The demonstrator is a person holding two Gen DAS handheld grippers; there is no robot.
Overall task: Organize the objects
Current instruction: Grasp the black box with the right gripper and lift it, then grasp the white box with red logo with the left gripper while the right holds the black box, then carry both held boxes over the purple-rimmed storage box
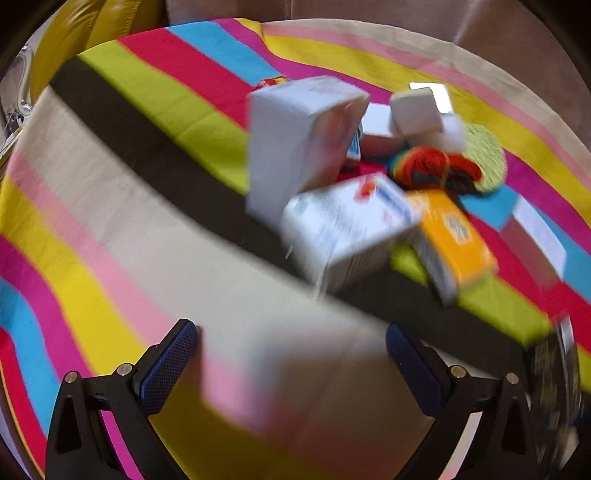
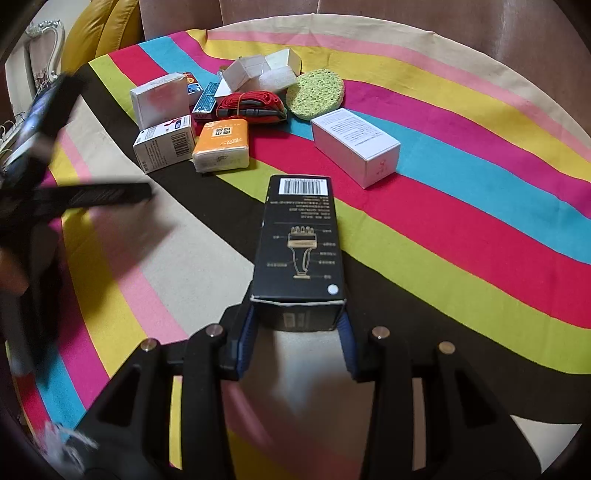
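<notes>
A long black box (image 2: 299, 243) with a barcode and a gold drawing lies lengthwise on the striped cloth (image 2: 461, 236). My right gripper (image 2: 297, 325) is shut on its near end, with the blue pads pressed on both sides. My left gripper (image 1: 291, 362) is open above the beige stripe with nothing between its fingers; in the right wrist view it appears as a dark blur (image 2: 55, 184) at the left. Ahead of it, blurred, stand a tall white box (image 1: 291, 140), a printed white box (image 1: 347, 229) and an orange pack (image 1: 454, 236).
Further back are a white box (image 2: 354, 144), a green sponge (image 2: 316, 94), a red strap bundle (image 2: 251, 107), small open white cartons (image 2: 255, 72) and small blue boxes (image 2: 205, 101). A yellow cushion (image 2: 99, 33) and a brown sofa back (image 2: 406, 22) border the far edge.
</notes>
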